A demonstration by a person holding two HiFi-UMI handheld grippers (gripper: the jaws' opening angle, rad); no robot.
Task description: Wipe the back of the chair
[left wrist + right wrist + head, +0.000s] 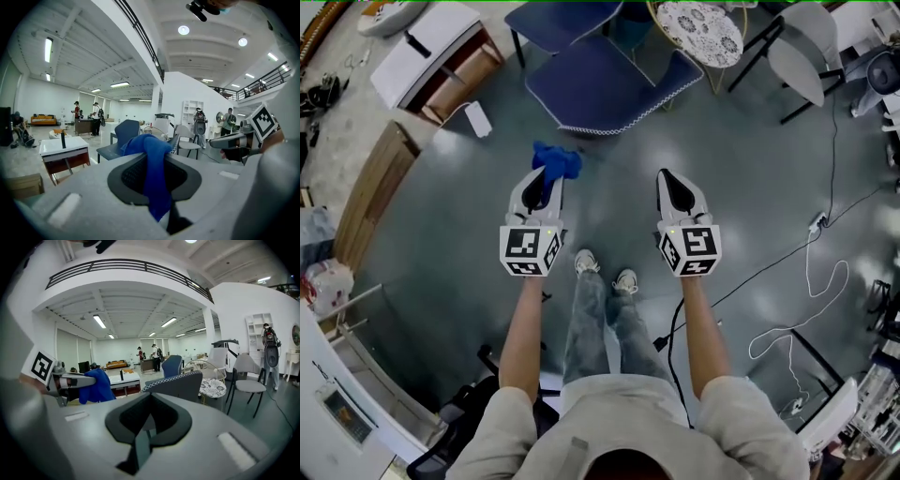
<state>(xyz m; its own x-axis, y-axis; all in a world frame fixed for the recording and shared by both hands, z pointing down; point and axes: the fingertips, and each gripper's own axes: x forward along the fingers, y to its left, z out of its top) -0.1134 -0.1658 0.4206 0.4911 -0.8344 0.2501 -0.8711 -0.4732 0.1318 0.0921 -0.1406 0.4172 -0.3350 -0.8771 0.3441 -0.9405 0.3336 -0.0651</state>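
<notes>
The left gripper (157, 180) has its jaws clamped on the blue cloth (151, 150). The fabric bunches up over the tips and a tail of it hangs down between the pads.

Straight ahead is the chair (609, 82), dark blue, with a white stitched edge along the top of its back. That back is turned toward the person. Cloth and chair are apart. In the head view the cloth hangs over the grey floor (450, 216) just short of the chair's back, a little left of the back's middle, and nothing is touching.

The right gripper (146, 420) has its jaws pressed together with nothing between them. It is held level with the left one, also short of the chair's back, out toward the back's right end as the person sees it. In the right gripper view the stitched edge rises just beyond the closed tips, clear of them.

The person's shoes (586, 261) stand behind both grippers, farther from the chair.

Around the chair:
- A second blue chair (562, 19) sits just beyond it.
- A round table with a patterned top (701, 30) stands close beside it on the right.
- A white chair (797, 56) is farther out past that table.
- A white desk (427, 47) sits well to the chair's left.
- A white cable (811, 300) loops on the floor well to the right of the chair, nearer the person.
</notes>
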